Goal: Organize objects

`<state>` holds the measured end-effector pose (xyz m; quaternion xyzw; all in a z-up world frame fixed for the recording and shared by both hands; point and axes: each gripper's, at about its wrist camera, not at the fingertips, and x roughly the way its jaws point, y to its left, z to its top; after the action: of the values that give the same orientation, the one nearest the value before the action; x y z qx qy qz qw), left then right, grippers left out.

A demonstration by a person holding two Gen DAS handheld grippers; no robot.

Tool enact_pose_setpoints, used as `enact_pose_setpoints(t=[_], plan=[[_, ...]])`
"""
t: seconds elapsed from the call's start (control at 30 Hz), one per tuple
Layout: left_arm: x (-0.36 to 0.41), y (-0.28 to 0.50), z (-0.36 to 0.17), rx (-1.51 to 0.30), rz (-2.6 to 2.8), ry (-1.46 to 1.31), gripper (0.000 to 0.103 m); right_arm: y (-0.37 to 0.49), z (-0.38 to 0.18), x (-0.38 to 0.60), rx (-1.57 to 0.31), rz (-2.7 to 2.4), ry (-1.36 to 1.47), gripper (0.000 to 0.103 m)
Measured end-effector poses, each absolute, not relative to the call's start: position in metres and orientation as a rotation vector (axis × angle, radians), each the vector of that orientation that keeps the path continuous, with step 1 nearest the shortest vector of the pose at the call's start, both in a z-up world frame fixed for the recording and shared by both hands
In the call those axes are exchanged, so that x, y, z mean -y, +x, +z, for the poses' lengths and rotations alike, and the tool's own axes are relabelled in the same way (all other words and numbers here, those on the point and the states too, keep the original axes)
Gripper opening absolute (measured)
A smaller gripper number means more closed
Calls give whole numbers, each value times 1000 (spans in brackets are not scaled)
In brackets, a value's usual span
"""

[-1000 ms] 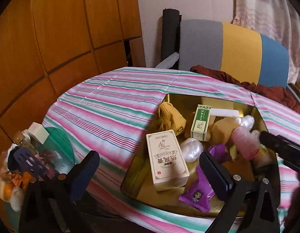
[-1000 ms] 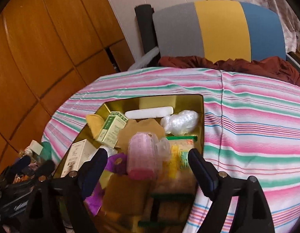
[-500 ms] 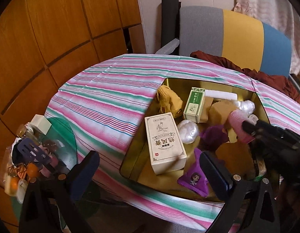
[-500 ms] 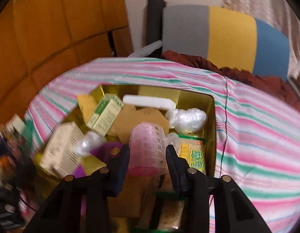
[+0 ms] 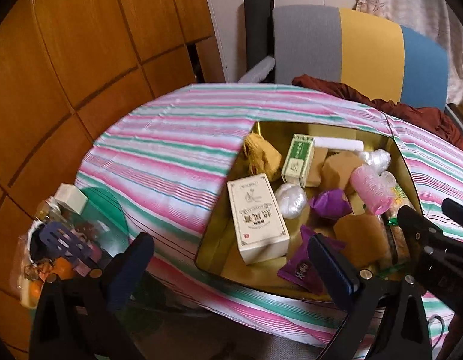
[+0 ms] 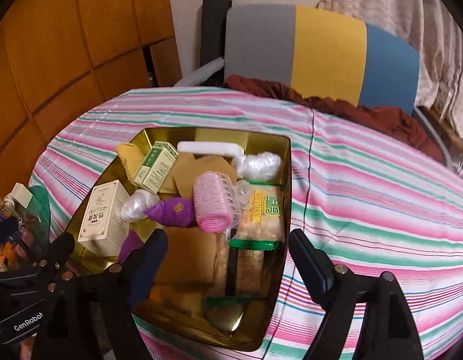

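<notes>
A gold tin tray (image 5: 321,127) (image 6: 287,162) on the striped tablecloth holds several items. A pink hair roller (image 6: 212,202) (image 5: 371,190) lies on top of them, beside a cracker packet (image 6: 263,210). A cream box (image 5: 255,217) (image 6: 104,217), a green-and-white box (image 5: 299,159) (image 6: 155,166), a purple pouch (image 6: 173,213) (image 5: 330,204) and a white bar (image 6: 210,148) also lie in the tray. My right gripper (image 6: 228,258) is open and empty above the tray's near end. My left gripper (image 5: 231,264) is open and empty over the tray's near left edge.
A small side table (image 5: 51,234) with a white box and a cluttered bag stands at the left. A grey, yellow and blue chair (image 6: 321,57) with a dark red cloth (image 6: 366,117) stands behind the table. Wood panels (image 5: 81,45) line the left wall.
My right gripper was closed around the pink roller half a second ago; now it is open and drawn back, and the roller lies in the tray. My left gripper stayed open.
</notes>
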<state>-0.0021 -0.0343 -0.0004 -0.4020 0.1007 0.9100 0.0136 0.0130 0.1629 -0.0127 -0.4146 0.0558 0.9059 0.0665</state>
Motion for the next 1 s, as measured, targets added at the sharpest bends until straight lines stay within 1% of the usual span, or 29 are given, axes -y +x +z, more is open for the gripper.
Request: enact_pose_setpoints(t=[0.1,0.33,0.5,0.6,0.8,1.0], plan=[[36,-2,4,-335,2850,-1230,103,15,-10,-156,-142,2720,-1226,84],[47,-8,3,-268,2845,-1284,103,15,-12,-154,-166,2658,-1248,84],[47,-12,-2,-285,2845,-1311,103,16,-11,-153,-158,2635,-1246,84],[46,-15,-5,-261,2817,-1334,103,15,-12,-153,-151,2603,-1246,84],[45,-20,-11,-220,2774,-1379,103,17,-12,-159,-208,2608,-1243,84],[43,-20,-11,-217,2761,-1384,103,17,-13,-160,-205,2596,-1239,84]])
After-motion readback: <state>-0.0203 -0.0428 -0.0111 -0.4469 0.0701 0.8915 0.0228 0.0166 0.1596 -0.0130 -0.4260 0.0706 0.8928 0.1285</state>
